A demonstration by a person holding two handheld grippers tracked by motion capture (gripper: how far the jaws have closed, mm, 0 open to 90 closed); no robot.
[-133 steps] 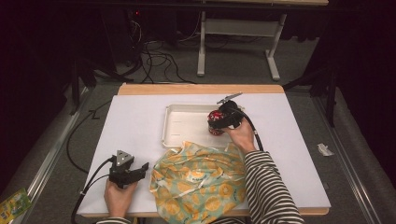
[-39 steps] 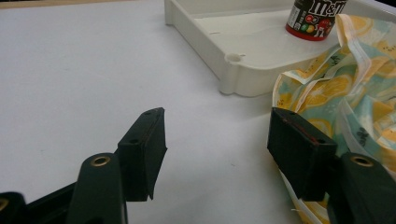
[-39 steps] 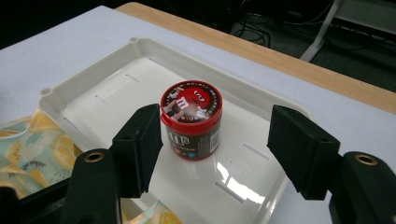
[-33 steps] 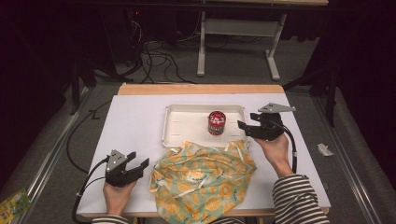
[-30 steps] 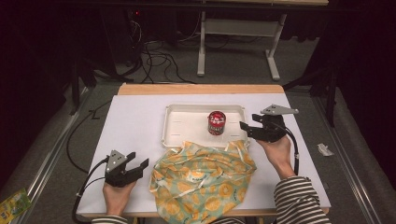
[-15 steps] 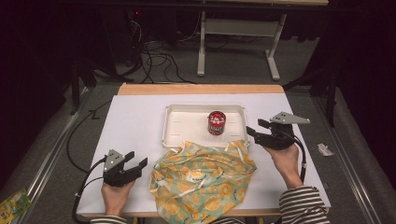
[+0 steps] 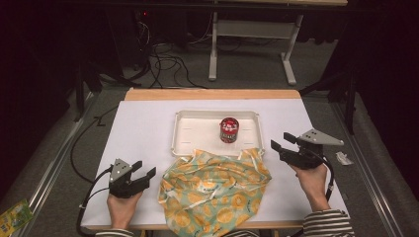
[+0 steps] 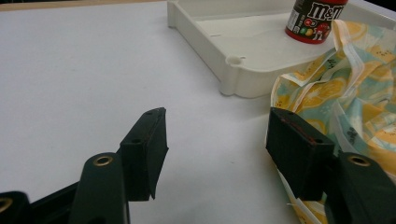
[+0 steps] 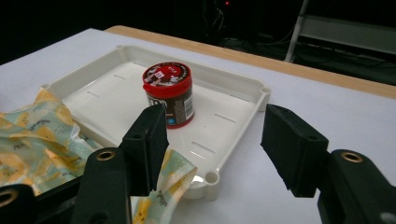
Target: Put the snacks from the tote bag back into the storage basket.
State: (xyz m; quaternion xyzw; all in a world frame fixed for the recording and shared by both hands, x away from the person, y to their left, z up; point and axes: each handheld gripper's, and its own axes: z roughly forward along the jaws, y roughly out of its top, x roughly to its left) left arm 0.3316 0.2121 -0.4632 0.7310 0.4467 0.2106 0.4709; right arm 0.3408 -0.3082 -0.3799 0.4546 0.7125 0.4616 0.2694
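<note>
Cloth (image 7: 215, 190) drapes over the tray's (image 7: 197, 117) near rim; both claws, left (image 7: 143, 174) and right (image 7: 280, 143), gape empty.

Small round red-lidded M&M's candy tub (image 7: 229, 130) with dark brown label, upright in the right half of the shallow white plastic tray (image 7: 197, 116), crumpled yellow-and-teal lemon-print cloth bag (image 7: 215, 186) at the table's near edge, its far edge overlapping the tray's near rim

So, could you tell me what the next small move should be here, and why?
Probably bring the right tongs down to the near edge of the lemon-print bag. The candy jar already stands in the white tray, both tongs are open and empty, and the bag overlaps the tray's near rim.
</note>
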